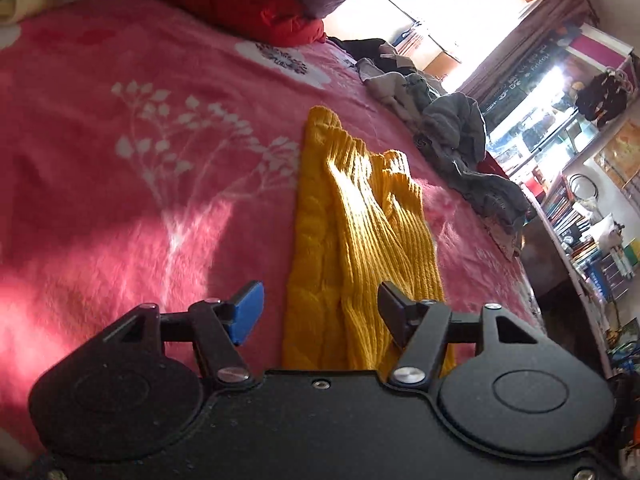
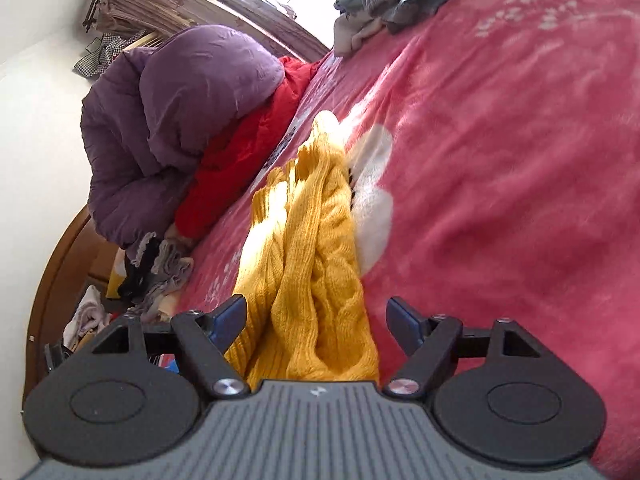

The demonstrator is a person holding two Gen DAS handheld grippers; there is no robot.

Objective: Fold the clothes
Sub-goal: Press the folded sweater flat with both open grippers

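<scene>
A yellow knit sweater (image 1: pixel 352 232) lies in a long narrow fold on the pink floral blanket (image 1: pixel 120 160). My left gripper (image 1: pixel 320 312) is open, its fingers straddling the sweater's near end just above it, holding nothing. In the right wrist view the same sweater (image 2: pixel 312 248) runs away from the camera, bunched in ridges. My right gripper (image 2: pixel 316 324) is open, its fingers on either side of the sweater's other end, not closed on it.
A grey pile of clothes (image 1: pixel 452 132) lies at the blanket's far edge. A purple puffer jacket (image 2: pixel 172 128) and a red jacket (image 2: pixel 248 152) are heaped by the wooden headboard (image 2: pixel 60 280). Shelves with books (image 1: pixel 580 232) stand beyond the bed.
</scene>
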